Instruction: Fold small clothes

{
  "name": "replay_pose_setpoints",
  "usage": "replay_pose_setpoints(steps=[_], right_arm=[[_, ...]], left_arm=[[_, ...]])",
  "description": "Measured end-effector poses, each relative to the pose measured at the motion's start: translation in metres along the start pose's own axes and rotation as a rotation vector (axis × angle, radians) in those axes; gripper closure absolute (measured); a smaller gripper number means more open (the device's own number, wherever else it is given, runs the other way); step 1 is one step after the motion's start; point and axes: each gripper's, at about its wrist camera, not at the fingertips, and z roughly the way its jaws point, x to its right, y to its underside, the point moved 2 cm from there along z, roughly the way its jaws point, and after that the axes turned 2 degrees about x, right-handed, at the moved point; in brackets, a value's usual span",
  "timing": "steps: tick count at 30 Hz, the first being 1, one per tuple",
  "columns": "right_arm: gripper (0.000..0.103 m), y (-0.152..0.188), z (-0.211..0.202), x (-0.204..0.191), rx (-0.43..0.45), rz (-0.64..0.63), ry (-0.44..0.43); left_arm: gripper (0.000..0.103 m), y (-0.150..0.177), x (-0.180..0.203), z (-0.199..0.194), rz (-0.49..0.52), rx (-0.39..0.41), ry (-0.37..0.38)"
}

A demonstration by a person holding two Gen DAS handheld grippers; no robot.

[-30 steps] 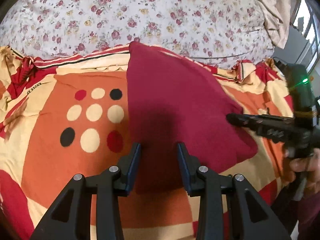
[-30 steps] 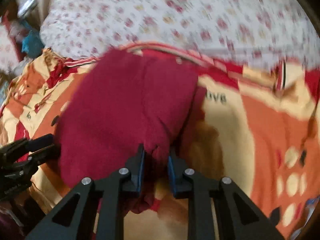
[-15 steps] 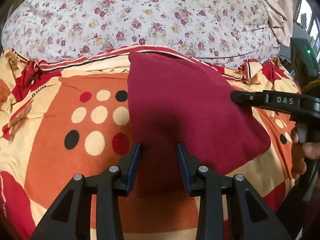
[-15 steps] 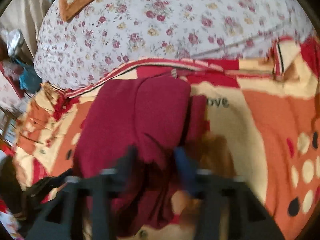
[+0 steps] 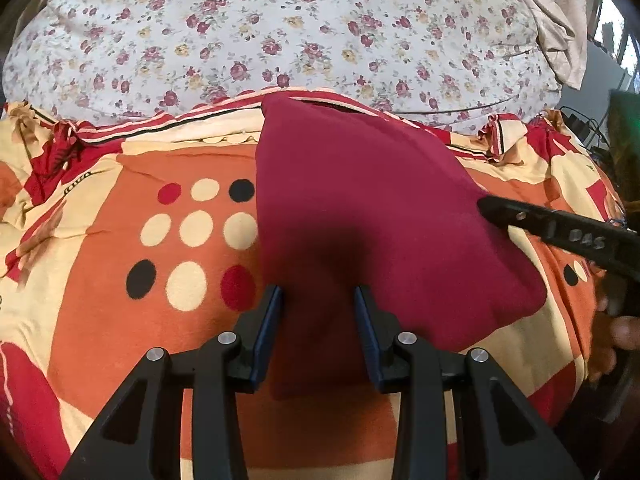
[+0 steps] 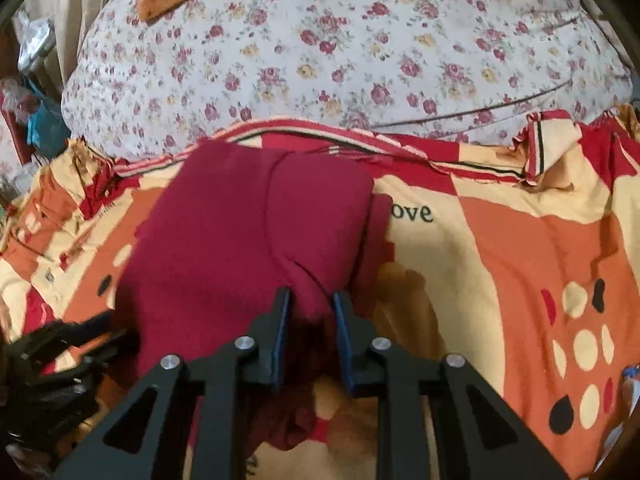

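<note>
Fingers of right gripper (image 6: 309,304) clamped on maroon garment (image 6: 240,240), left gripper (image 5: 318,300) low above it, fingers apart.

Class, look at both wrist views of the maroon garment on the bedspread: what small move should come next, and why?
Probably lower the left gripper and close it on the maroon garment. Its jaws stand open over the near edge, while the right gripper pinches a bunched fold, so this side is loose.

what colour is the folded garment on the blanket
The folded fabric garment is plain dark red, maroon, with no print; it shows best in the left wrist view.
</note>
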Motion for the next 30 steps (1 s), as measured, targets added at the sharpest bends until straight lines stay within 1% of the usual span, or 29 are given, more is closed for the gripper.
replay_pose_setpoints(steps=[2,3,5,6,7,10,13,15,16,17,18,19,20,22,24,25,27,28,29,30], right_arm=[[0.078,-0.001,-0.01,-0.004,0.018,0.0,0.0],[0.071,-0.001,-0.014,-0.007,0.029,-0.006,0.006],[0.037,-0.002,-0.017,-0.009,0.039,0.001,0.014],[0.034,-0.003,-0.017,-0.007,0.044,0.02,0.007],[0.034,-0.004,-0.016,-0.005,0.046,0.037,-0.002],[0.034,-0.009,-0.006,0.009,0.012,0.122,-0.046],[0.034,-0.017,0.01,0.027,-0.011,0.25,-0.106],[0.034,-0.021,0.022,0.035,-0.024,0.299,-0.138],[0.035,-0.023,0.028,0.036,-0.027,0.309,-0.153],[0.046,-0.025,0.034,0.035,-0.033,0.299,-0.162],[0.059,-0.026,0.04,0.031,-0.042,0.268,-0.162],[0.08,-0.027,0.044,0.024,-0.049,0.216,-0.15],[0.083,-0.028,0.045,0.019,-0.044,0.161,-0.103],[0.091,-0.029,0.038,0.018,-0.003,0.133,-0.085],[0.092,-0.028,0.034,0.023,0.021,0.125,-0.041],[0.092,-0.026,0.037,0.026,0.012,0.115,-0.011],[0.092,-0.02,0.043,0.028,-0.018,0.094,0.008],[0.092,-0.019,0.041,0.027,-0.013,0.083,0.013],[0.09,-0.019,0.038,0.026,-0.006,0.075,0.015],[0.085,-0.02,0.032,0.027,0.007,0.081,0.007]], left_arm=[[0.088,0.0,0.0,0.001,-0.002,-0.001,-0.002],[0.088,0.0,0.0,0.001,-0.003,-0.001,-0.004],[0.088,0.0,0.0,0.001,-0.004,-0.001,-0.003],[0.088,0.0,0.0,0.001,-0.003,-0.001,-0.002],[0.088,0.0,-0.001,0.001,-0.004,-0.002,0.0],[0.088,0.0,-0.003,0.001,-0.008,-0.006,0.008],[0.088,0.0,-0.002,0.003,-0.014,-0.007,0.006],[0.088,0.0,-0.002,0.003,-0.007,-0.005,0.002],[0.088,0.0,-0.001,0.003,-0.003,-0.005,0.0],[0.087,0.0,-0.001,0.003,-0.001,-0.005,-0.001],[0.087,-0.001,-0.001,0.003,-0.002,-0.006,-0.001],[0.087,-0.001,-0.002,0.003,-0.004,-0.008,0.002],[0.087,-0.001,-0.003,0.003,-0.01,-0.01,0.011],[0.087,-0.002,-0.006,0.001,-0.034,-0.006,0.034],[0.088,-0.006,-0.009,-0.002,-0.061,0.003,0.073],[0.087,-0.008,-0.011,-0.003,-0.072,0.007,0.088],[0.087,-0.013,-0.014,-0.004,-0.093,0.015,0.118],[0.087,-0.016,-0.018,-0.004,-0.111,0.019,0.14],[0.087,-0.019,-0.021,-0.003,-0.128,0.021,0.155],[0.087,-0.022,-0.024,-0.002,-0.144,0.019,0.166]])
